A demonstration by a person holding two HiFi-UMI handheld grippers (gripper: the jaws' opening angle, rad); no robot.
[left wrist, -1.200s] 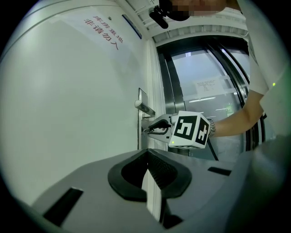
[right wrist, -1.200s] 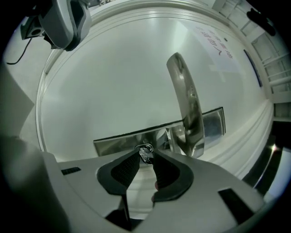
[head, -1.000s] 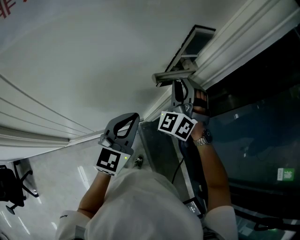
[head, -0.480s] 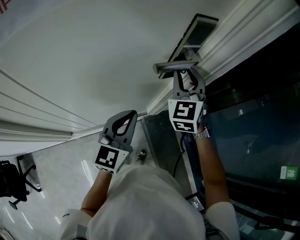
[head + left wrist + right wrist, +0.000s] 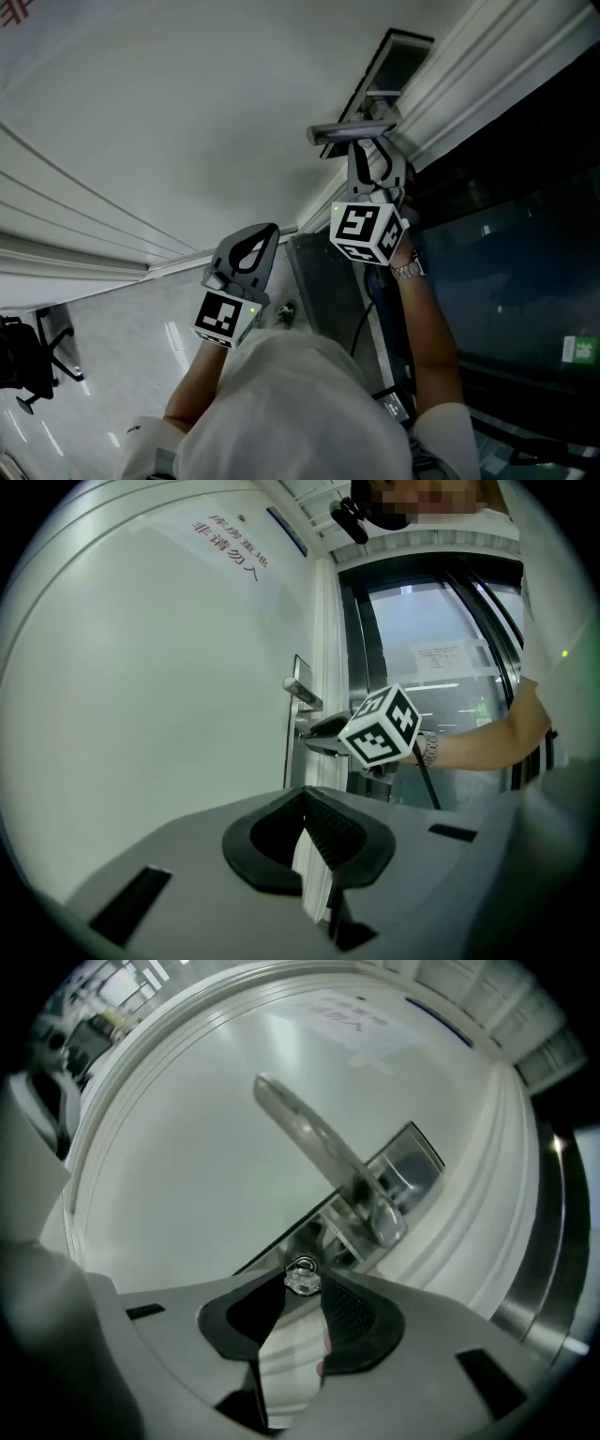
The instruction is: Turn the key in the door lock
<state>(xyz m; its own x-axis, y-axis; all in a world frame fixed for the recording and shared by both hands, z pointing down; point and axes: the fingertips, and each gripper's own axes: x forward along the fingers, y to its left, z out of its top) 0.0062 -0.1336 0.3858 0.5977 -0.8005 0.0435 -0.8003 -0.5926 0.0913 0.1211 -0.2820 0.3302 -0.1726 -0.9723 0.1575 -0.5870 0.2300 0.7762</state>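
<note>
The white door fills most of your view. Its lever handle juts out from the metal lock plate by the door frame. Your left gripper hangs well back from the lock, with its jaws together on nothing. Your right gripper sits just under the handle. Its jaws have just been easing apart, yet the tips pinch the small key, whose head sits between them at the lock plate, below the handle.
</note>
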